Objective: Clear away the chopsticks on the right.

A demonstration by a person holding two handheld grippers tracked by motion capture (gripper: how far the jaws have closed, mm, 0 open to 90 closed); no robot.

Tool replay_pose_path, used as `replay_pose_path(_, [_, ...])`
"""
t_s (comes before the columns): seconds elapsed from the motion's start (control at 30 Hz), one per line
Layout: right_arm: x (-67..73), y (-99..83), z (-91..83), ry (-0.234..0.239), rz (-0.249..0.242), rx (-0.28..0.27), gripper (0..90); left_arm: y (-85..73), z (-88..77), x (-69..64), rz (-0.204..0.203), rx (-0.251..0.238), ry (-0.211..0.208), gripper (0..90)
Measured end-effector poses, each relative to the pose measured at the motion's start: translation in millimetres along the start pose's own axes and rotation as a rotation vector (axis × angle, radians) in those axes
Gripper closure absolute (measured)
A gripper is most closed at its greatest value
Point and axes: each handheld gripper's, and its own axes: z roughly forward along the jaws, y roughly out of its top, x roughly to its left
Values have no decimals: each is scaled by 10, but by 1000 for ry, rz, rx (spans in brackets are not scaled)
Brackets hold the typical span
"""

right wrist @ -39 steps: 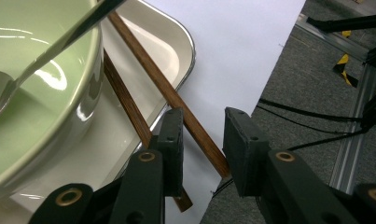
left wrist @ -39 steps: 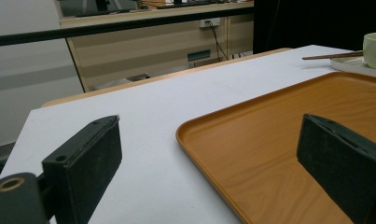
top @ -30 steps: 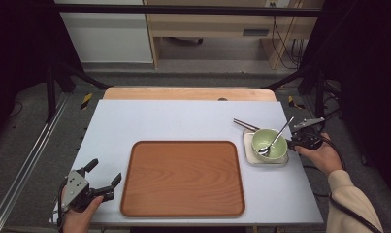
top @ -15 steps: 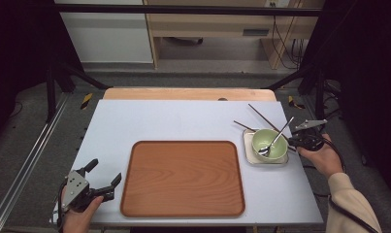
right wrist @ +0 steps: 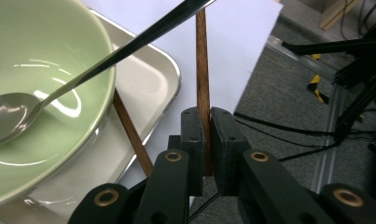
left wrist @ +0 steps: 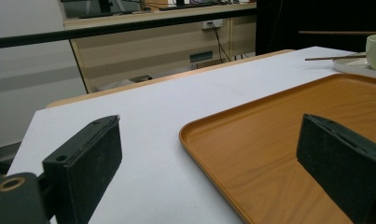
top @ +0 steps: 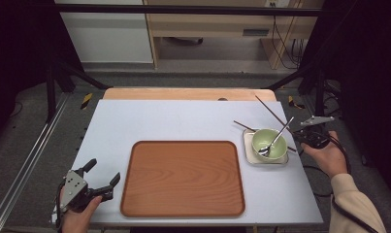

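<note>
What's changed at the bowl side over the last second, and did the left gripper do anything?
The right gripper has lifted one chopstick off the small tray: a second ago both lay together behind the green bowl; now this one is clamped in its jaws and angles up and away. The other chopstick still rests under the bowl, the spoon still in it. The left gripper stayed open beside the wooden tray.

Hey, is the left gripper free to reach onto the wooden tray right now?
Probably yes: the left gripper is open and holds nothing, beside the wooden tray, with bare table between them.
</note>
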Motion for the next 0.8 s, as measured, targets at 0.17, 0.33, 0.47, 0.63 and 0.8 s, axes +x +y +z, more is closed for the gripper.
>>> replay_pose_path(0.17, [-40,37,-111,-34,9,-5,843,-1,0,1,-2,-1,3,65])
replay_pose_path(0.33, [-110,72,-270,-75,35,-15,844,2,-3,-4,-2,-2,3,65])
replay_pose_path(0.47, [-125,80,-322,-82,41,-16,844,2,-4,-3,-3,-3,3,65])
replay_pose_path(0.63, [-128,142,-474,-101,66,-44,844,4,-8,1,-3,-3,4,65])
replay_pose_path(0.8, [-128,198,-598,-109,68,-70,844,6,-10,1,-3,-5,3,64])
